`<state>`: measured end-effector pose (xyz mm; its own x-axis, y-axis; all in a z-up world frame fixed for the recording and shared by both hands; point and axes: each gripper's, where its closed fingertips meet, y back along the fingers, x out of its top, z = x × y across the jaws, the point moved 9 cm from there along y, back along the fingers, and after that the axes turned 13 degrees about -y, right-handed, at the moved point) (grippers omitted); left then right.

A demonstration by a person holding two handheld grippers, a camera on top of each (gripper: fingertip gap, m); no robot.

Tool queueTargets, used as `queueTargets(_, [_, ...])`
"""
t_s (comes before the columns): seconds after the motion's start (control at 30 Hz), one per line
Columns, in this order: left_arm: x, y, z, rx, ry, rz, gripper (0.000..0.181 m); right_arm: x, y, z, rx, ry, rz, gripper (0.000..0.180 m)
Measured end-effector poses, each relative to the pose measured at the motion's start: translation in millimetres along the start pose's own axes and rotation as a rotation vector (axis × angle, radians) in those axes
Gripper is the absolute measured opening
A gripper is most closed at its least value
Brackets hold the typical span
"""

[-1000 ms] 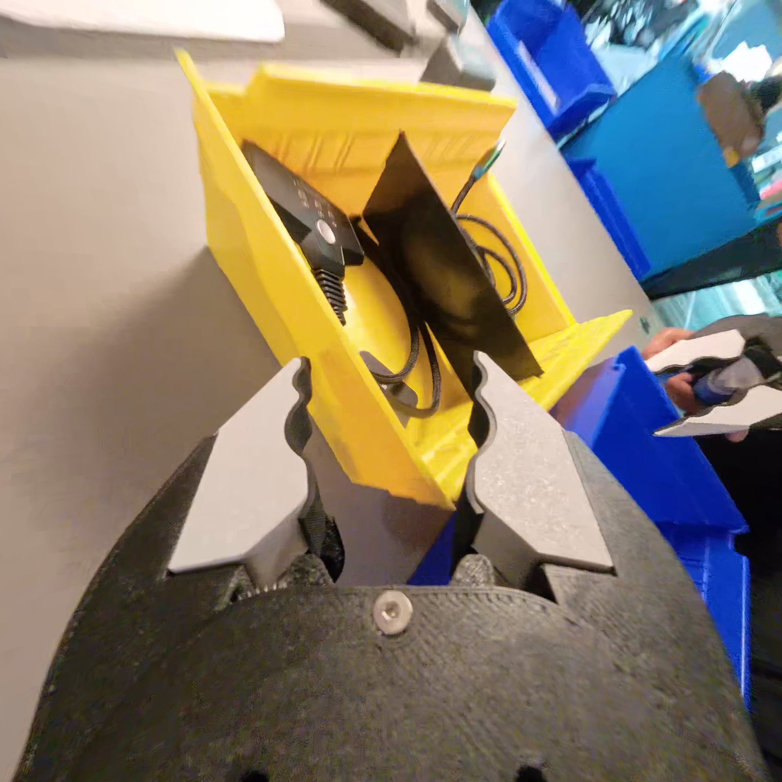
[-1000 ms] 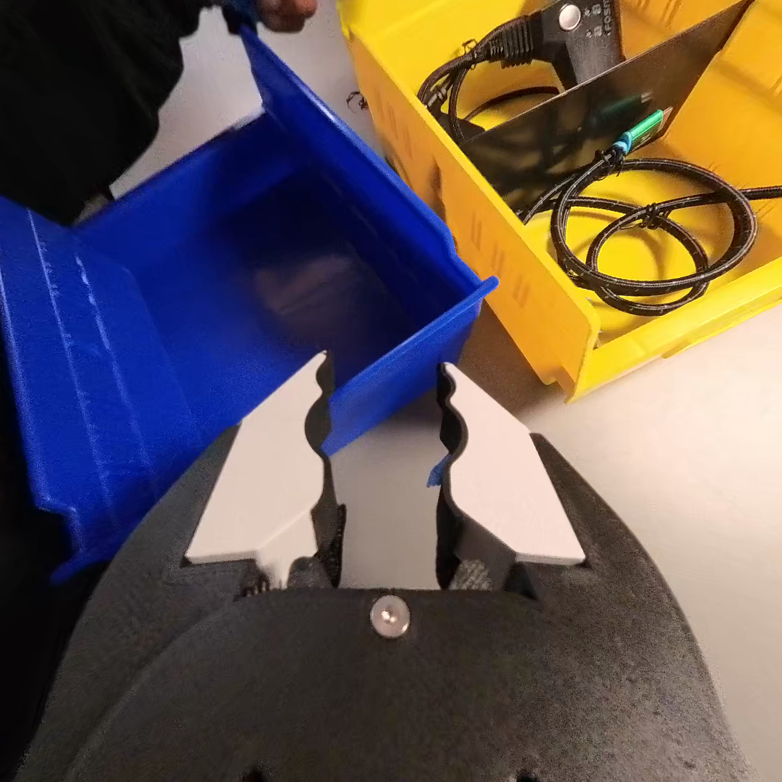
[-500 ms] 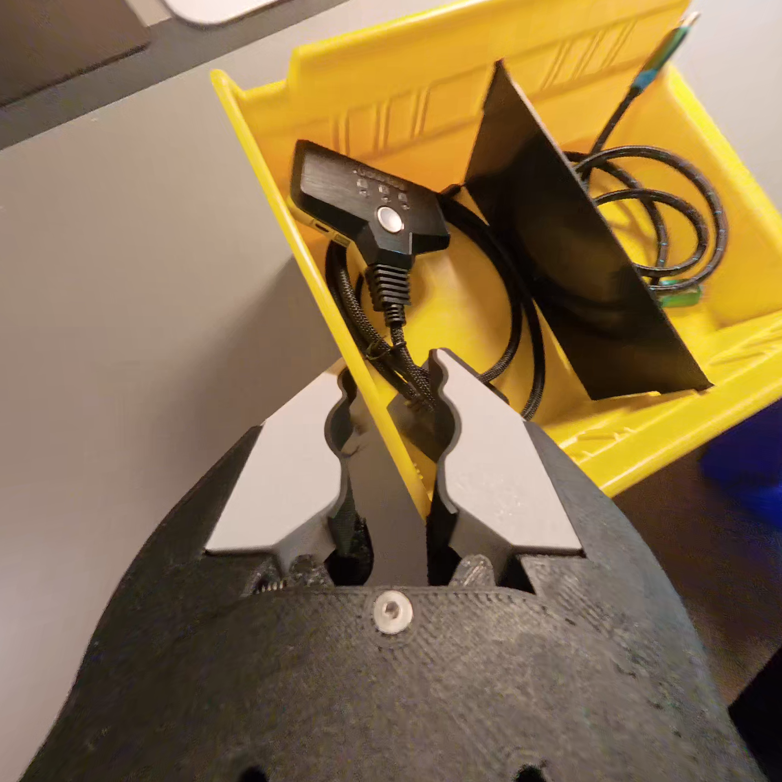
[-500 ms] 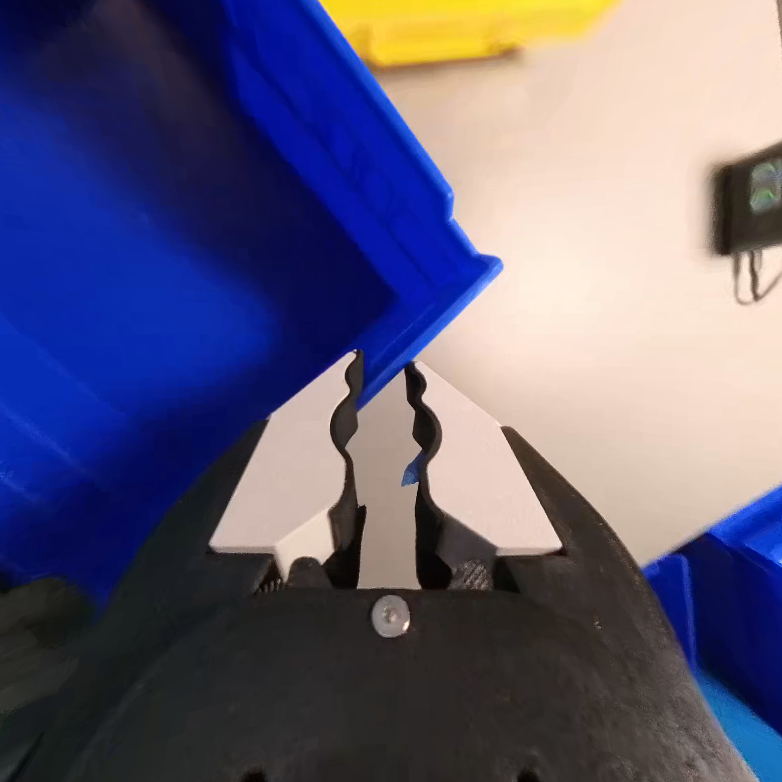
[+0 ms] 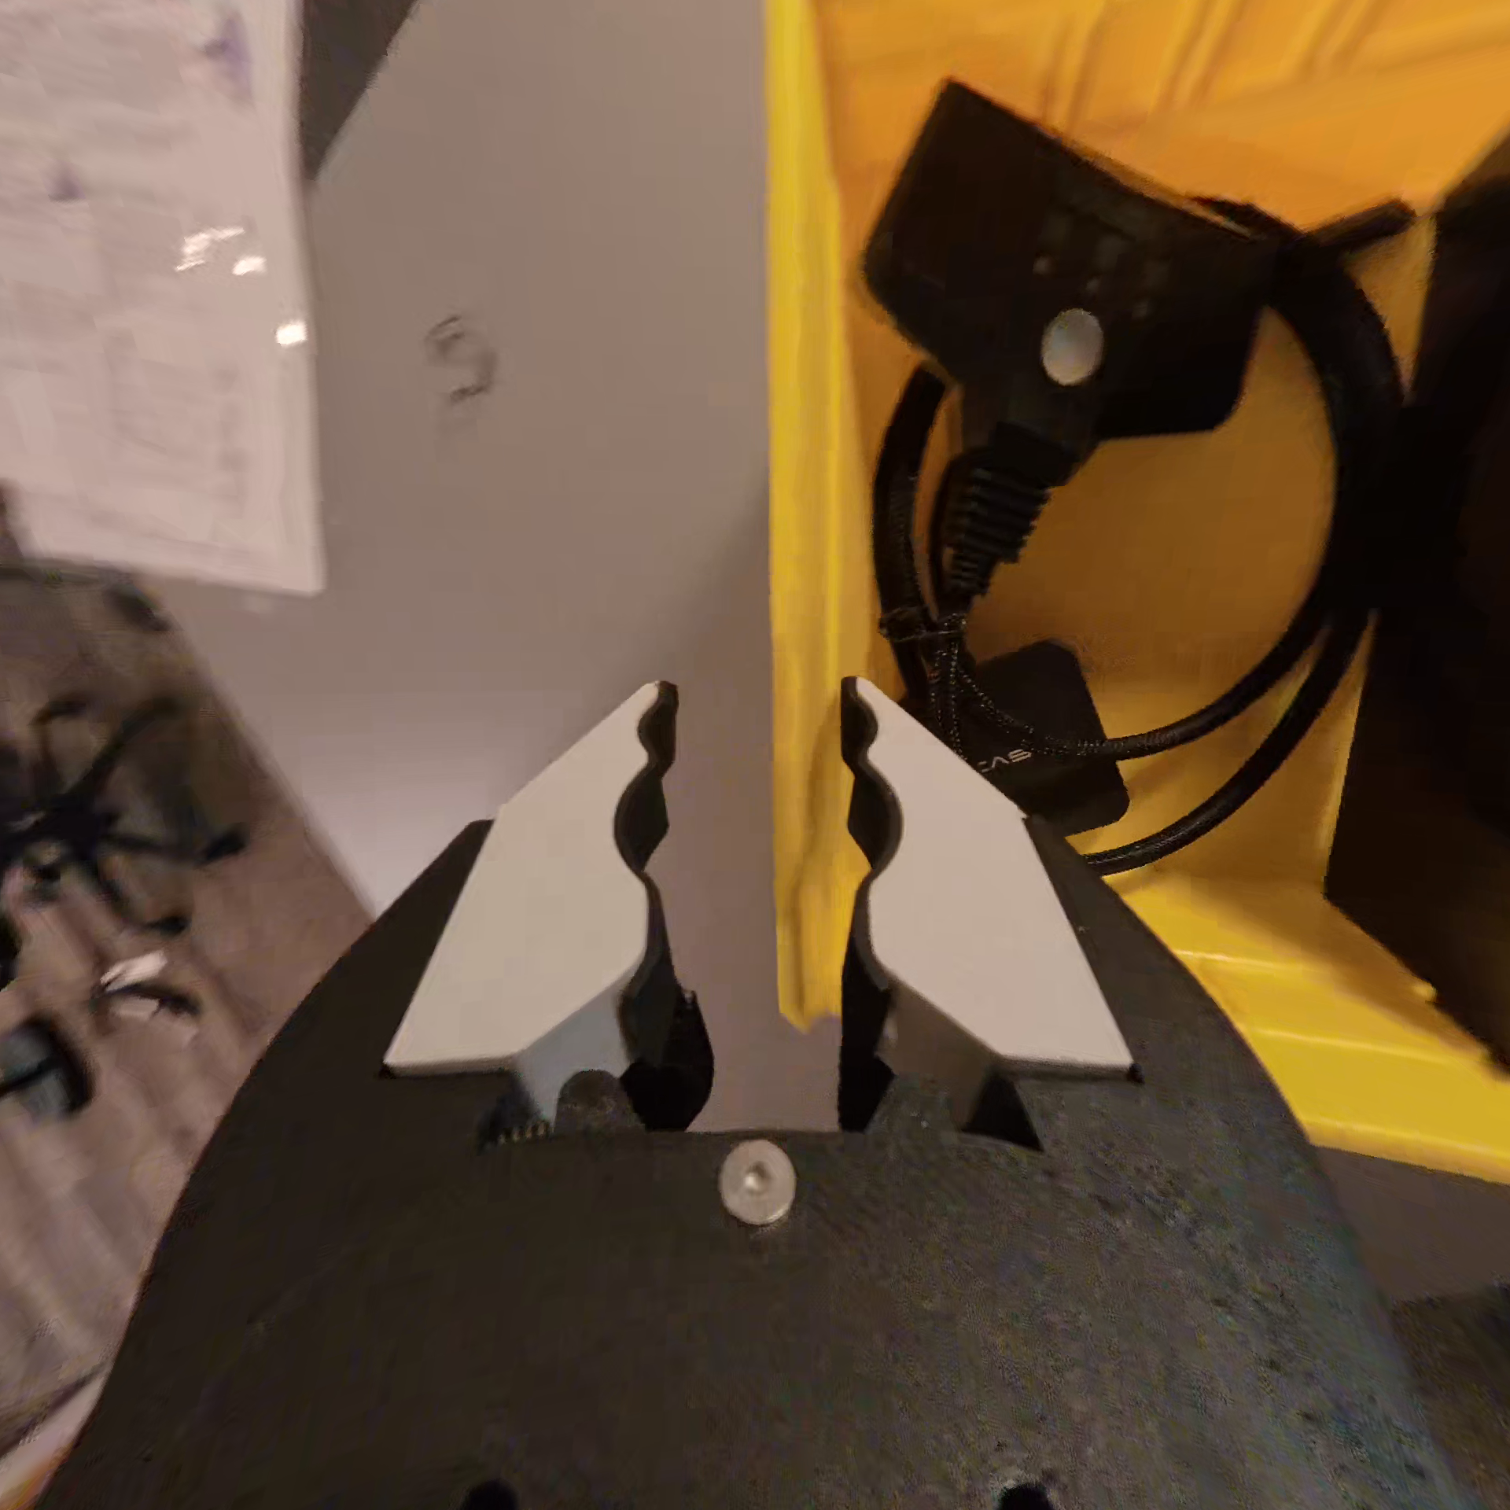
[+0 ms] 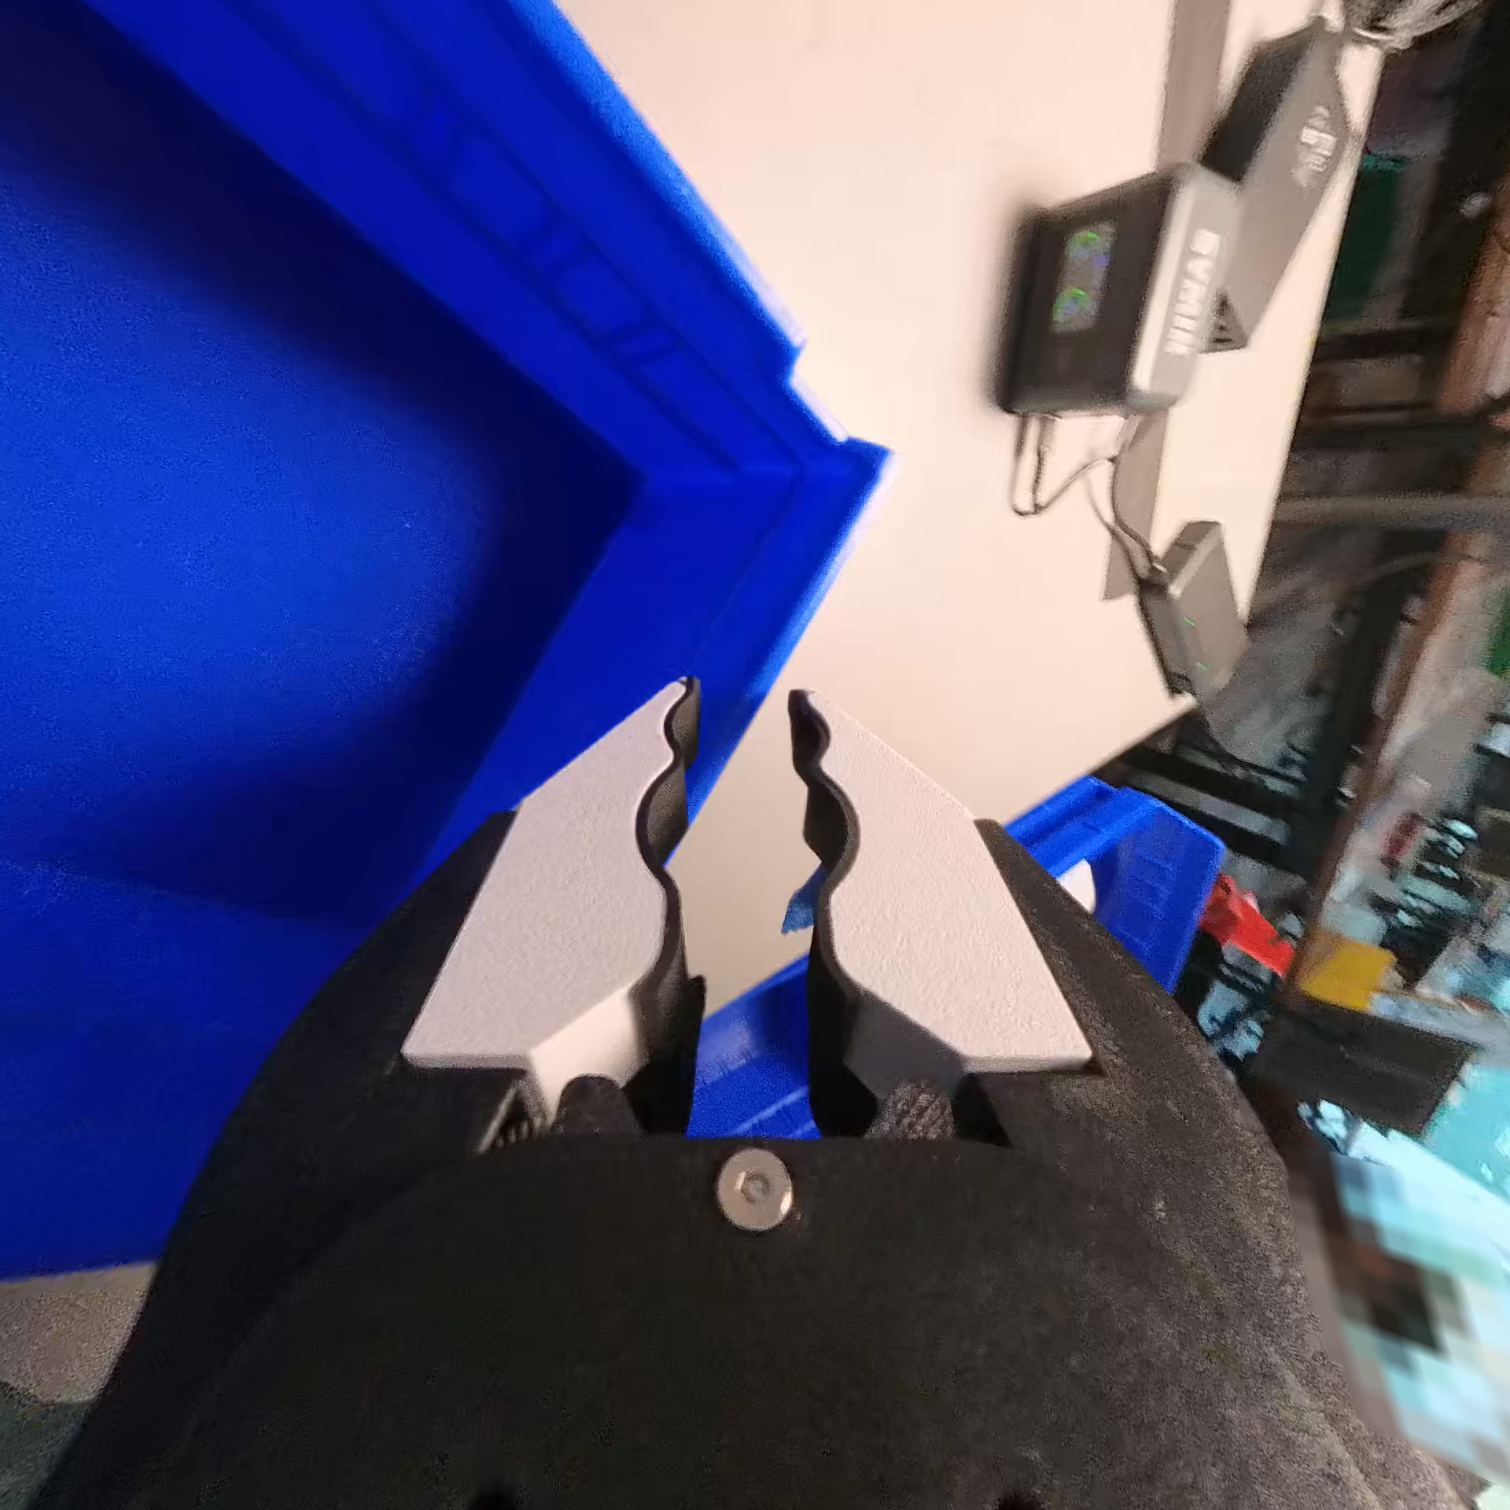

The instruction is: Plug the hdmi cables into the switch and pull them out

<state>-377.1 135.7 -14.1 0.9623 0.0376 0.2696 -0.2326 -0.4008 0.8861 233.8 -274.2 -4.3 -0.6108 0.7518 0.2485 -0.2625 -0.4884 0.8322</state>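
In the left wrist view the black HDMI switch (image 5: pixel 1062 270) with a round silver button lies in the yellow bin (image 5: pixel 805 408). Its black braided cable (image 5: pixel 1340 507) is coiled below it, ending in a black plug (image 5: pixel 1054 735). My left gripper (image 5: pixel 758 711) is partly open and straddles the bin's left wall; the wall sits near the right finger (image 5: pixel 940 858). In the right wrist view my right gripper (image 6: pixel 743 703) is narrowly open and empty at the corner of a blue bin (image 6: pixel 735 523). The left finger (image 6: pixel 572 882) overlaps the bin's wall.
A black divider (image 5: pixel 1454 572) splits the yellow bin. A printed sheet (image 5: pixel 147 286) lies on the grey table (image 5: pixel 531 408) at left. A black device with green lights (image 6: pixel 1087 302) and grey boxes (image 6: pixel 1201 629) sit on the table. A second blue bin (image 6: pixel 1144 858) stands nearby. Left tips to right tips: about 75 cm.
The left view has swung, so the yellow bin's wall now runs straight up between the fingers, and the jaws have widened a little. The right gripper has narrowed and stayed at the blue bin's corner.
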Motion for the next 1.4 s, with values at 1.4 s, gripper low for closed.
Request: queueTargets(1.4, [59.5,6.8,222.7,0.377,0.459,0.457,0.055,65.6,-24.0,-140.1,-0.337,-0.993,0.454,0.052])
